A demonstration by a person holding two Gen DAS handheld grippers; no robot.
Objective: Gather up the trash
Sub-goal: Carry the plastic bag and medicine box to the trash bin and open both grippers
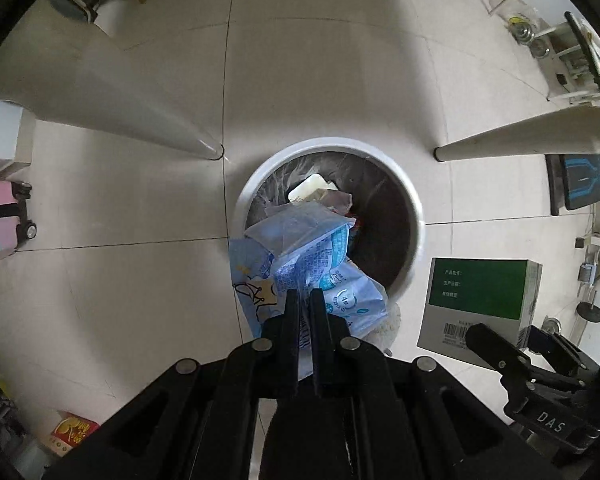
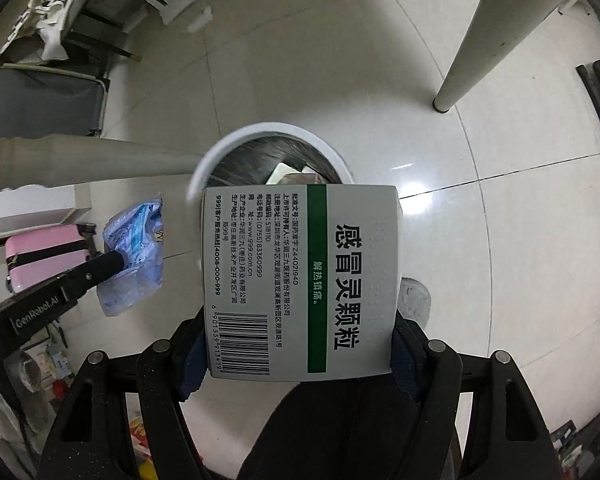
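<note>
Left hand-held gripper (image 1: 305, 294): black, two fingers pressed nearly together, pinching a crumpled blue-and-white printed plastic wrapper (image 1: 320, 264). The wrapper hangs over the near rim of a round white waste bin with a dark liner (image 1: 414, 208); its far end overlaps the bin mouth, its near end lies outside the rim as seen from the left wrist view.

Waste bin contents: a pale rectangular packet (image 1: 310, 186) and other crumpled wrappers, partly hidden beneath the blue wrapper. The bin stands on a glossy cream tiled floor (image 1: 140, 208), between two pale table legs (image 1: 204, 148).

Right hand-held gripper (image 2: 300, 344): black with blue pads, fingers spread to the width of a grey-and-white cardboard medicine box with a green stripe, black Chinese print and a barcode (image 2: 300, 280), gripped at both sides near its barcode end. The box is held above the floor, its far end overlapping the bin's near rim in the right wrist view. From the left wrist view the box appears to the right of the bin, green panel facing up.

Surroundings: pink wheeled suitcase (image 1: 0, 220) on the floor at left, well apart from the bin; red-and-gold packet (image 1: 74, 434) near the lower left edge.
</note>
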